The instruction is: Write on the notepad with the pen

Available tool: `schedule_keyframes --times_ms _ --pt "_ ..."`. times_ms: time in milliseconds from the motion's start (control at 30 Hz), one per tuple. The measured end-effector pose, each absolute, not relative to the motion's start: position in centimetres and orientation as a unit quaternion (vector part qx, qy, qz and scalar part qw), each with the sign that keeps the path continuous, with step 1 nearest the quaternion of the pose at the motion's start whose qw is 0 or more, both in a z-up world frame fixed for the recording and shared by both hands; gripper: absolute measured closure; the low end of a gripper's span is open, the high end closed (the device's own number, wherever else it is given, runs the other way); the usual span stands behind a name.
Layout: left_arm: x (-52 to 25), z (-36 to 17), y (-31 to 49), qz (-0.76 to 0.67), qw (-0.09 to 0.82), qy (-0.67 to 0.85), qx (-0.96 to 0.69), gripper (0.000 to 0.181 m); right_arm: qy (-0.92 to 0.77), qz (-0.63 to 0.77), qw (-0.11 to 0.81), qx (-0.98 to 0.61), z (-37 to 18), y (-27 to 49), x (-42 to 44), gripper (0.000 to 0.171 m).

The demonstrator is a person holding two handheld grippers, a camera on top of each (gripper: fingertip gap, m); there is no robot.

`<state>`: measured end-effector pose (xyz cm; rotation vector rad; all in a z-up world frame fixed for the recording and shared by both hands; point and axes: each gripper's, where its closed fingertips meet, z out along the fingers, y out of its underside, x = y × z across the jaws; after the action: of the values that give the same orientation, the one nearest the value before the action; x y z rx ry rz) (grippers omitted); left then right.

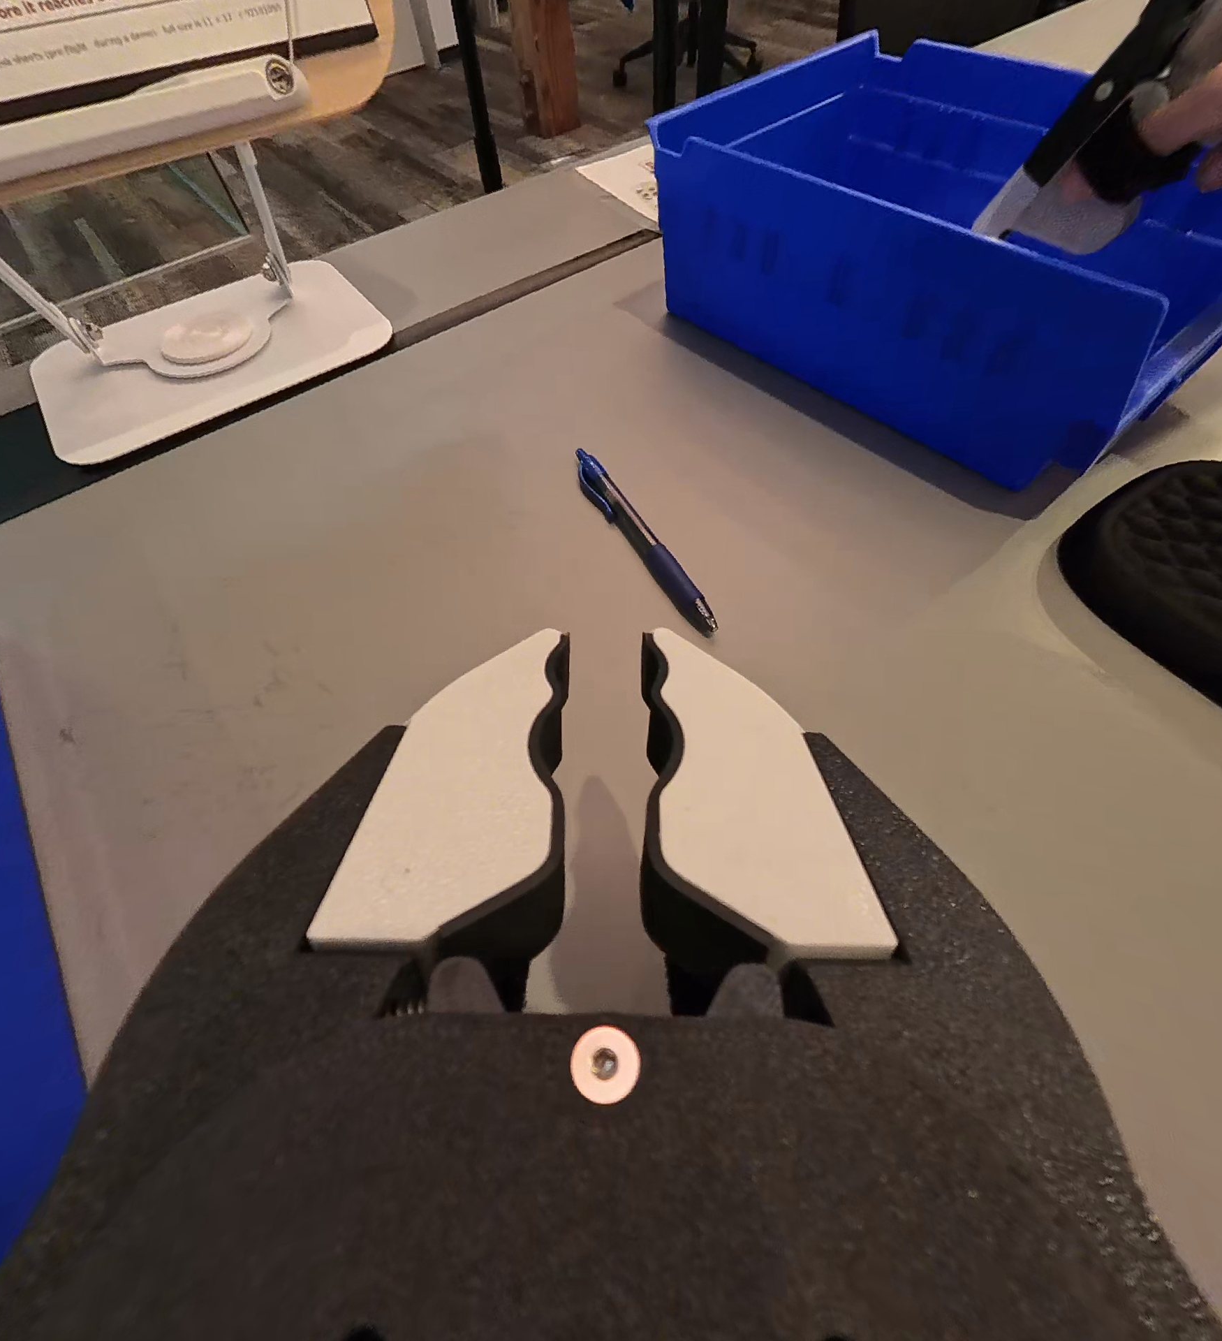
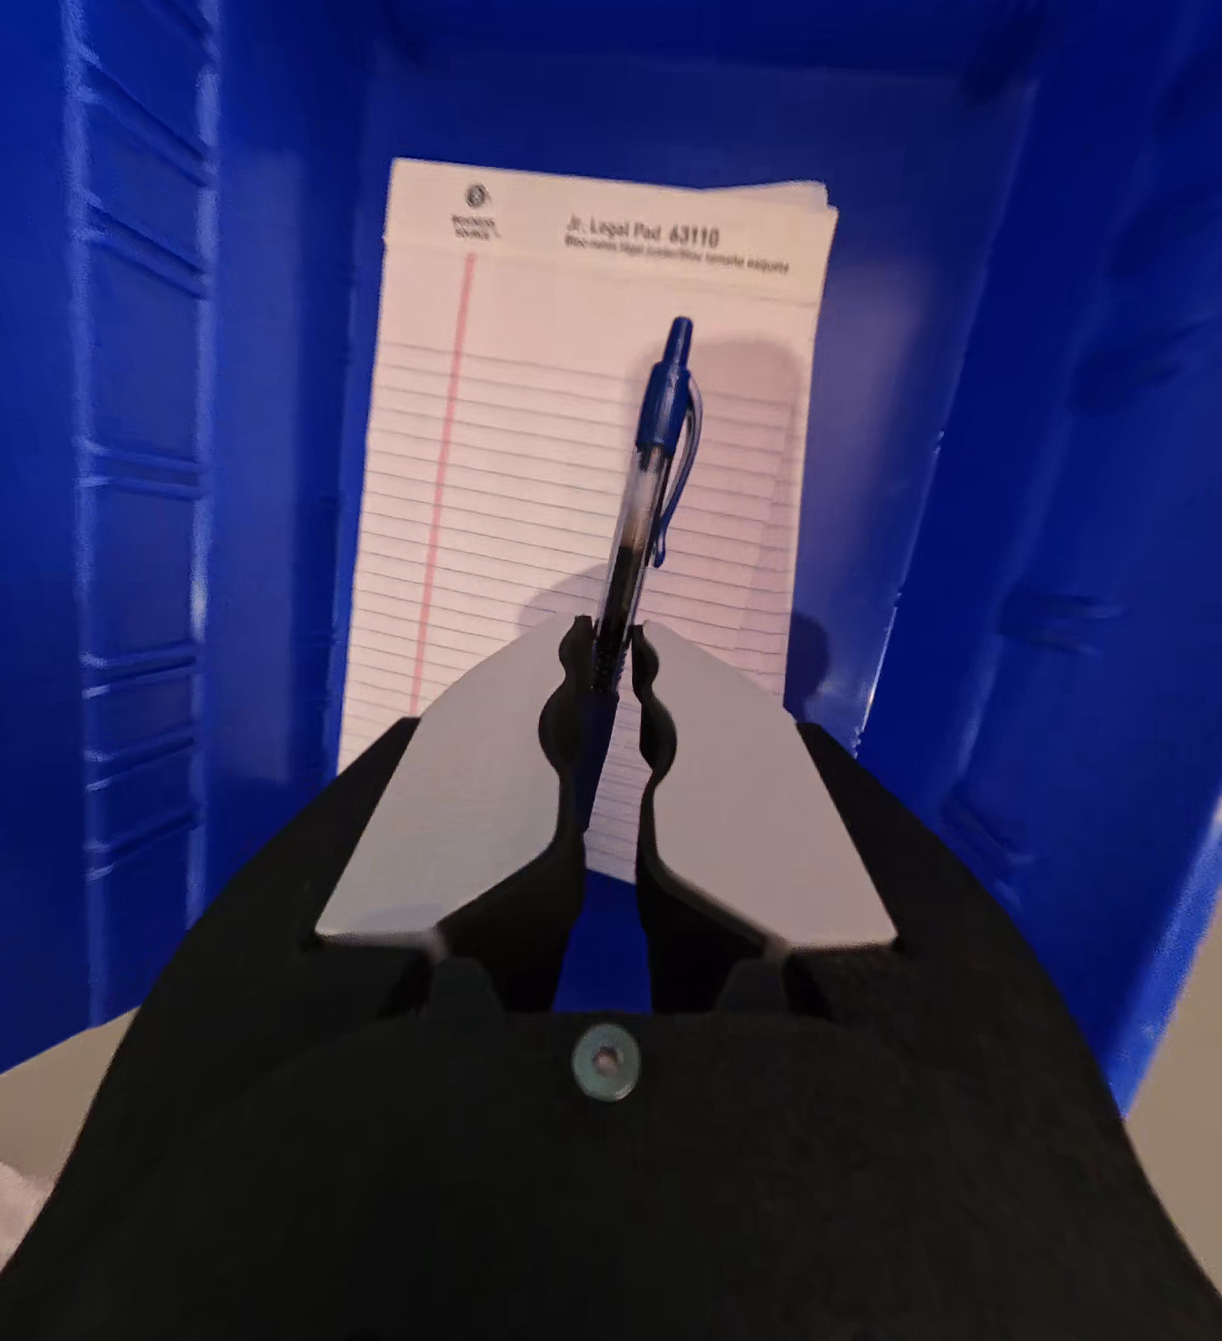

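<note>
The right claw (image 2: 607, 630) grips a blue pen (image 2: 655, 464) over a lined notepad (image 2: 521, 450) lying in a blue bin (image 2: 136, 435) — its tip hidden between the fingers. The left claw (image 1: 602, 637) hovers released over the grey desk (image 1: 303, 617), where only its view shows a second pen (image 1: 643, 538) — the notepad is unseen there.

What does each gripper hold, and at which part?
The right gripper grips a blue pen near its rubber grip, just above it. The left gripper is open and holds nothing.

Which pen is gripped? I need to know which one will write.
The pen over the notepad in the blue bin, clamped by the right gripper. The other pen lies free on the table.
</note>
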<state>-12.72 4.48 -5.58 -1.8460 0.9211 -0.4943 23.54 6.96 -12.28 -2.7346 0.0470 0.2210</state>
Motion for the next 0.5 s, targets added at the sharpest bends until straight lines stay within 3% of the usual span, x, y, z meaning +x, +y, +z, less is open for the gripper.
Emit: schedule_keyframes --times_ms 367,433,500 --pt "-11.8 -6.1 4.4 -0.202 0.480 0.386 -0.762 0.163 0.012 0.070 0.178 -0.981 -15.0 6.7 24.7 0.160" --pt "-11.9 -6.2 4.4 -0.200 0.481 0.384 -0.762 0.163 0.002 0.046 0.190 -0.981 -14.4 6.6 25.3 0.145" --pt "-12.4 -5.9 4.5 -0.195 0.489 0.380 -0.760 0.163 0.016 0.032 0.251 -0.967 -10.7 7.1 25.4 0.143"
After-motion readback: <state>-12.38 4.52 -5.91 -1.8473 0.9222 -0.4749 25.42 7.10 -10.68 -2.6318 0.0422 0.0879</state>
